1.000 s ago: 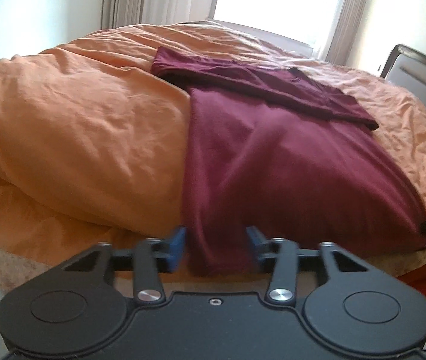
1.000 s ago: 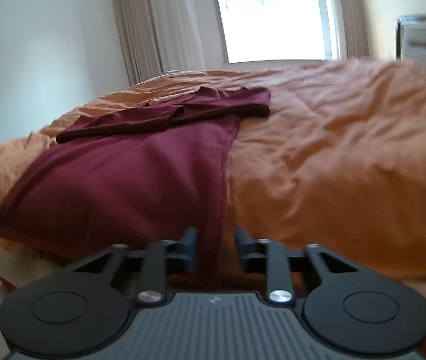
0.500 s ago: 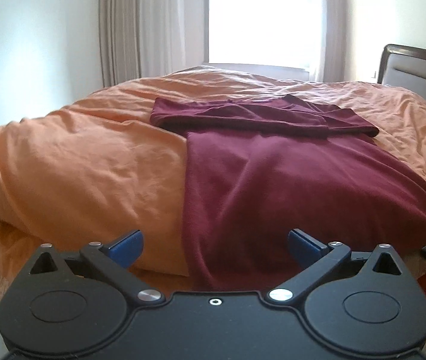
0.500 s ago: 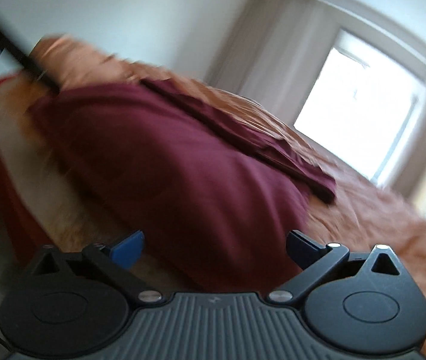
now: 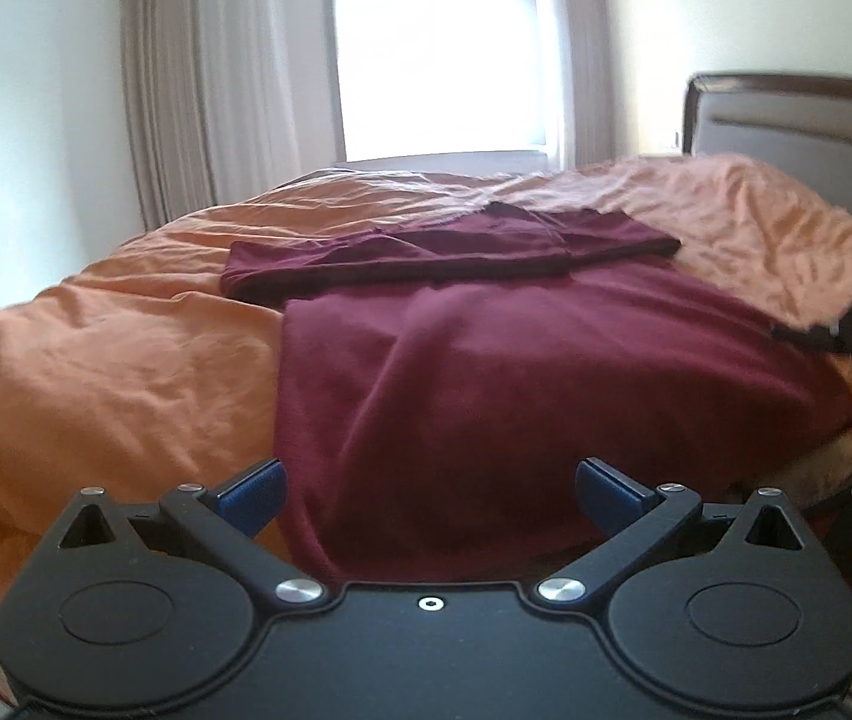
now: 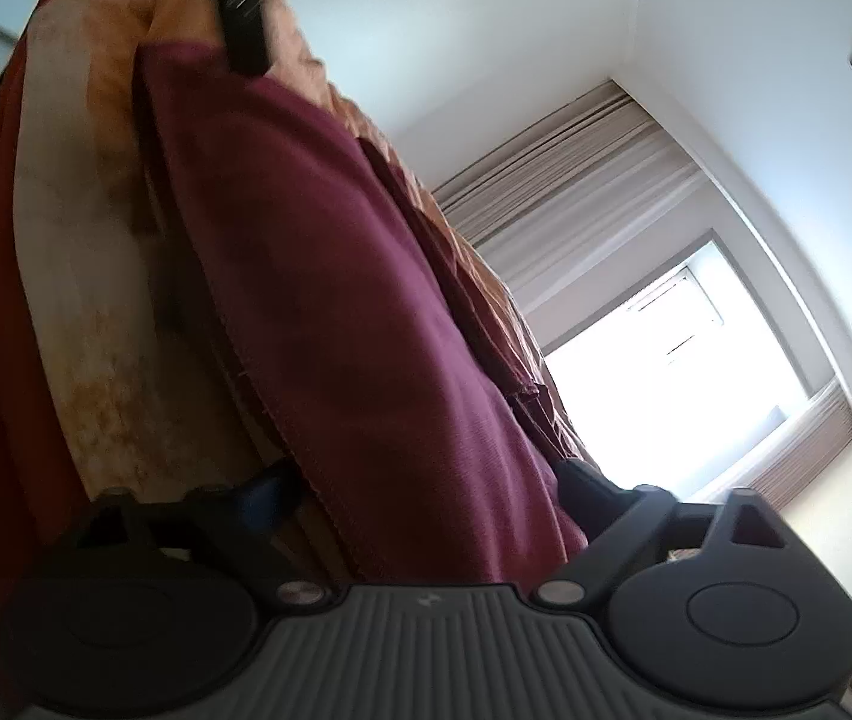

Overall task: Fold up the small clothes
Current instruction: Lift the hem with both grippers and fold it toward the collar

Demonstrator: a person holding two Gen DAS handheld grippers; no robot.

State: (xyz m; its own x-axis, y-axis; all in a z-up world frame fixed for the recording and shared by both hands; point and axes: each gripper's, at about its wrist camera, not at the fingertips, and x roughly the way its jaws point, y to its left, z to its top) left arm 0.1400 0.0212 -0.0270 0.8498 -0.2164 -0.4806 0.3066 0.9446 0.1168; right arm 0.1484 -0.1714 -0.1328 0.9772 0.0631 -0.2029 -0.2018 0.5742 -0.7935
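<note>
A maroon shirt (image 5: 546,372) lies spread on the orange duvet (image 5: 108,348) of a bed, sleeves folded across its far end. The left tongs (image 5: 429,489) hover released at the hem; the right tongs (image 6: 420,492) (camera steeply tilted) gape around the hem's corner.

Your work surface is a bed (image 5: 744,204) covered by a rumpled orange duvet (image 5: 114,348). Directly on the duvet you have a maroon shirt (image 5: 516,372) spread flat, its sleeves folded across the far end and its near hem draping over the bed's edge. At your right, a padded headboard (image 5: 798,126) stands behind the bed.
</note>
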